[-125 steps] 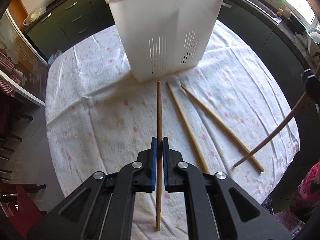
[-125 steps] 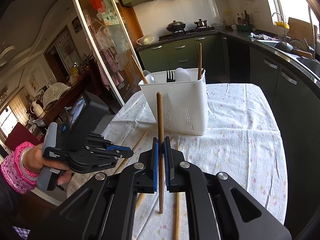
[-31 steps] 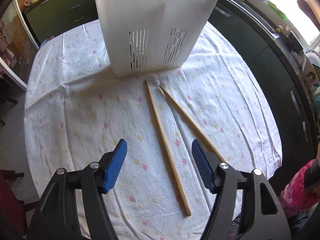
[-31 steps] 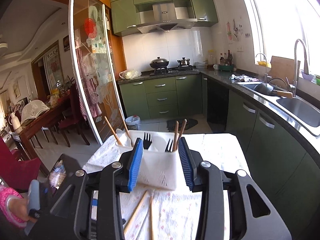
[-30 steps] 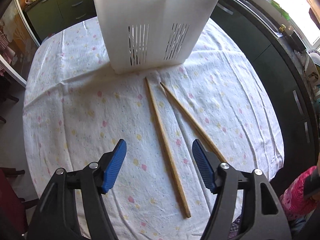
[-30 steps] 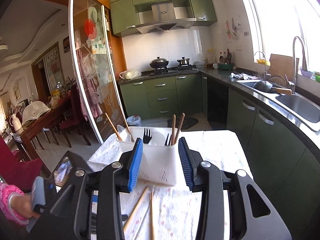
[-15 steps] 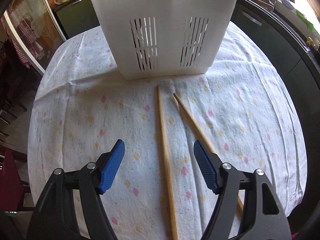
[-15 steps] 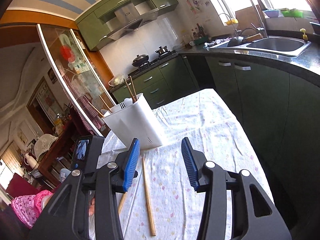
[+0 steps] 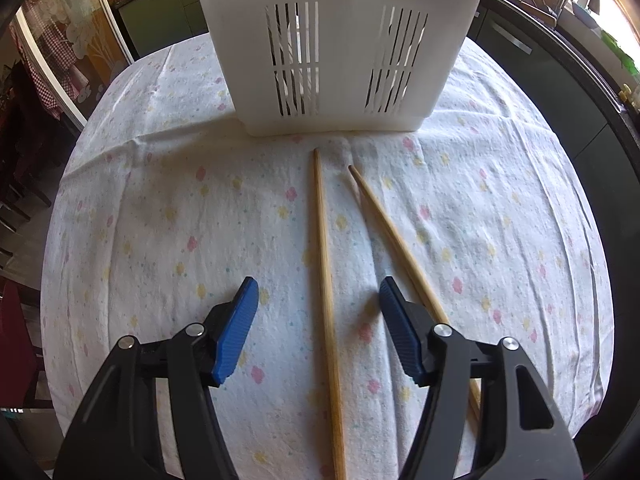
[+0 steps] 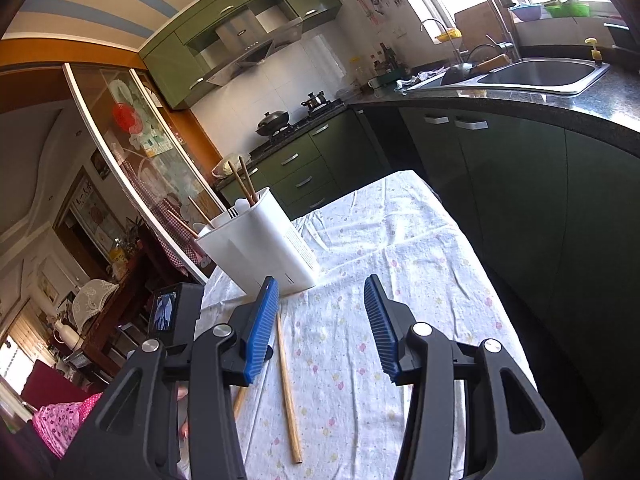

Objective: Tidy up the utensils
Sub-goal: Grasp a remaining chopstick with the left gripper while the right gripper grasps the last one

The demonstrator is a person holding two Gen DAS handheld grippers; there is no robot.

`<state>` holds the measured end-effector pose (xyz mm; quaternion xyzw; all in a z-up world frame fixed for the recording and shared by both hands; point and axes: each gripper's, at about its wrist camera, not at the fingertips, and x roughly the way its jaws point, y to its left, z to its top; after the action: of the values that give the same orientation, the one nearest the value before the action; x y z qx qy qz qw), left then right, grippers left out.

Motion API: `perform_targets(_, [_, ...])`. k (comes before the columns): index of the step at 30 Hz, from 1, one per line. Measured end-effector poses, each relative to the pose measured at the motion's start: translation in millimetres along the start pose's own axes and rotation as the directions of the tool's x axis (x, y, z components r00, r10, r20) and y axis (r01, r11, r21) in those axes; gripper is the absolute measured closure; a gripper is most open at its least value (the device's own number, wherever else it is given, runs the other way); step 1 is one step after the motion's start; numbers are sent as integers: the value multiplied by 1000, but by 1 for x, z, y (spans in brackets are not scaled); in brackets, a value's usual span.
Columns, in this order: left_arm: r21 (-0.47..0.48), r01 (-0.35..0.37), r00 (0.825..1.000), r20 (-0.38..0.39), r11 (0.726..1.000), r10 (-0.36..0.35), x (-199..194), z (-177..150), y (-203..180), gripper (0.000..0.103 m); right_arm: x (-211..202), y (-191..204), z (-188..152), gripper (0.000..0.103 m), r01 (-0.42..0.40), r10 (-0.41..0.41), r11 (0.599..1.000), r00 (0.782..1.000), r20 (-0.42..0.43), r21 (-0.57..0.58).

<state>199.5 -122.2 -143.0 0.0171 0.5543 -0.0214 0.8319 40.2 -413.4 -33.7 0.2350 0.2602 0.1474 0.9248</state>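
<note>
Two wooden chopsticks lie on the flowered tablecloth point(image 9: 160, 220) in front of the white slotted utensil holder point(image 9: 340, 40). My left gripper point(image 9: 318, 284) points steeply down just above the cloth. Its jaws straddle the left chopstick point(image 9: 326, 280) and are closing, but the blue pads are not touching it. The right chopstick point(image 9: 396, 240) runs under the right finger point(image 9: 400, 332). My right gripper point(image 10: 321, 280) hovers open and empty over the table, to the right of a chopstick point(image 10: 286, 380). The holder point(image 10: 260, 248) contains several chopsticks point(image 10: 244, 180) and forks.
A person's pink sleeve point(image 10: 60, 420) and the left gripper's camera body point(image 10: 172, 312) show at lower left in the right wrist view. Green kitchen cabinets point(image 10: 500, 168) and a sink counter point(image 10: 540, 76) run along the table's right side. Dining chairs stand to the left.
The left gripper sank toward the cloth and centred over the left chopstick, with its jaws slightly narrower. The right gripper swung right and rolled, so the holder now sits at its left, and its jaws widened.
</note>
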Motion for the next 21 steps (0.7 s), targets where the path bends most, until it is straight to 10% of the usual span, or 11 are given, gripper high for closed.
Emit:
perform_targets(10, [17,7,1000,-17,1000,-7,2,3,14,44,4,-1,-1,57,0,0,1000,1000,-10,11])
perform_targets(16, [25,31,1000,-5,999,-31,-1,6,18,95,16,7,-6,57,2,-3,1000,998,-62,-20])
perform_targets(21, [18,77,996,45,997,-78,-11,2,30,96,59,31,-15,55,-35,-1,990,968,-252,-138])
